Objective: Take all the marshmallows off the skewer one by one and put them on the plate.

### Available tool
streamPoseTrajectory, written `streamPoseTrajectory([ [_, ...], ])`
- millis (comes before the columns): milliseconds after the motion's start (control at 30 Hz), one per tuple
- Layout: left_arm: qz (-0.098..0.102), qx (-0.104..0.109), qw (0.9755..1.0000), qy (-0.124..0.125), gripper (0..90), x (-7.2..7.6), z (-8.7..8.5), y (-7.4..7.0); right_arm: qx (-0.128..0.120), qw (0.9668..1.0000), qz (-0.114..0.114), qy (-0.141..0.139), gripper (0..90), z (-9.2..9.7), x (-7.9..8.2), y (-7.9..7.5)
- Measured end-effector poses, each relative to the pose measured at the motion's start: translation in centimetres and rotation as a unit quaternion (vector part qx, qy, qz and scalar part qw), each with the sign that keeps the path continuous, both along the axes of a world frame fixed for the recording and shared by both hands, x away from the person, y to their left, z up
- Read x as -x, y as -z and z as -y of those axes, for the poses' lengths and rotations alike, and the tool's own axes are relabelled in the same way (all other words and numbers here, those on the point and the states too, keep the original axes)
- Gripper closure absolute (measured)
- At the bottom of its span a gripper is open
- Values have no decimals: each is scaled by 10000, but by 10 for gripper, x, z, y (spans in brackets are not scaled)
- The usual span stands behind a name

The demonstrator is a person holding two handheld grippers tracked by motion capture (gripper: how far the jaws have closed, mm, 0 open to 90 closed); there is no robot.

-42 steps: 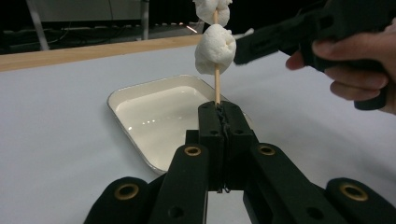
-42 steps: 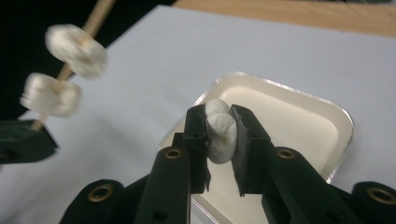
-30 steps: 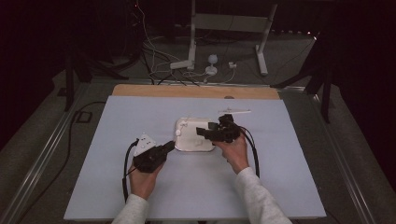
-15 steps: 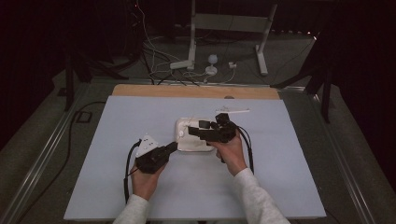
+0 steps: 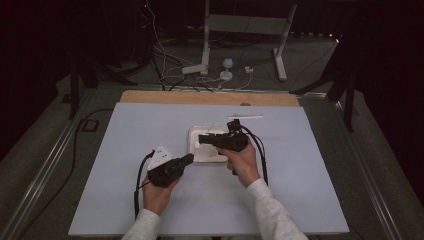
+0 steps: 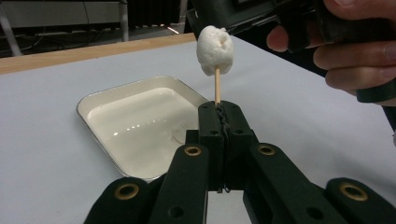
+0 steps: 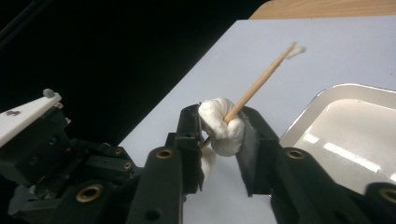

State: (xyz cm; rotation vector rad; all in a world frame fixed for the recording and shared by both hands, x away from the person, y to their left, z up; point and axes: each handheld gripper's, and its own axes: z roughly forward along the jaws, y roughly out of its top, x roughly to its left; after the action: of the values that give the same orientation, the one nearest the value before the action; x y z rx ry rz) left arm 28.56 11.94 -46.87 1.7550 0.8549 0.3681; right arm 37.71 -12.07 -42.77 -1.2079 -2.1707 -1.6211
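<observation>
At the left, the left gripper [image 5: 186,159] stands with its fingers [image 6: 211,122] clenched hard on the lower end of a thin wooden skewer [image 6: 217,88], which rises upright out of them, and a white marshmallow [image 6: 214,50] sits impaled on the skewer above the fingertips. Just beyond and to the left of those fingers lies a shallow white tray [image 6: 93,100] on the pale tabletop [image 5: 125,130], bare inside as far as the glare lets one tell. Moving right, the right gripper [image 5: 202,138] reaches across over the tray from the right hand [image 5: 243,161]; its jaws have just been closing, and in the right gripper view its fingers [image 7: 190,122] now press on the marshmallow from both sides, the skewer's pointed tip poking out past them with a white crumb on it. The likely step is sliding the marshmallow along the stick. The risks come from the squeeze: too much pressure would squash or tear the soft sweet, and sticky residue may cling to the pads. A pull off the stick's axis could bend or snap the skewer, or twist it loose in the left fingers, since it is held only at its end.
</observation>
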Motion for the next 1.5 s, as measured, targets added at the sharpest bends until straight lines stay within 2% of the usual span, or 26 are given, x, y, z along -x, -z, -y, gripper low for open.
streamPoseTrajectory([
  [200,90,-14,9999,116,900,1,2,0,-55,9996,196,184,760,6,2,-7],
  [233,107,-121,9998,121,900,2,2,0,-58,9994,230,249,766,8,2,-9],
  [267,107,-121,9998,121,900,2,2,0,-75,9987,306,394,772,10,3,-11],
  [300,107,-196,9997,139,900,2,1,1,-195,9979,320,527,774,16,1,-13],
  [333,111,-118,9997,162,900,2,0,2,-195,9979,320,527,774,16,1,-13],
  [367,114,-46,9998,183,900,2,-2,2,-376,9975,239,550,775,24,-2,-16],
  [400,185,-164,9995,216,900,3,1,-1,-253,9975,315,577,775,26,-2,-17],
  [533,196,-237,9992,244,900,4,4,0,-153,9969,442,635,782,28,-1,-22],
  [567,183,-326,9990,233,900,4,4,1,-145,9962,499,695,787,29,0,-23],
  [600,166,-429,9987,210,900,4,4,2,-283,9929,590,997,796,37,-1,-27],
  [633,115,-474,9986,181,900,4,2,5,-283,9929,590,997,796,37,-1,-27],
  [667,76,-418,9990,145,900,4,-1,6,-435,9910,601,1112,798,44,-3,-29],
  [700,40,-355,9993,118,900,3,-3,7,-458,9901,632,1170,798,50,-4,-33],
  [800,7,-149,9999,64,900,1,-7,6,-268,9905,744,1123,797,60,-3,-42],
  [900,-6,-156,9999,52,900,1,-5,6,-143,9912,774,1067,794,62,-3,-42],
  [1133,-49,-59,10000,2,900,0,-6,6,128,9930,675,958,785,49,-7,-25],
  [1500,-89,104,9999,-96,900,-2,-13,5,419,9936,577,878,777,34,-10,-11],
])
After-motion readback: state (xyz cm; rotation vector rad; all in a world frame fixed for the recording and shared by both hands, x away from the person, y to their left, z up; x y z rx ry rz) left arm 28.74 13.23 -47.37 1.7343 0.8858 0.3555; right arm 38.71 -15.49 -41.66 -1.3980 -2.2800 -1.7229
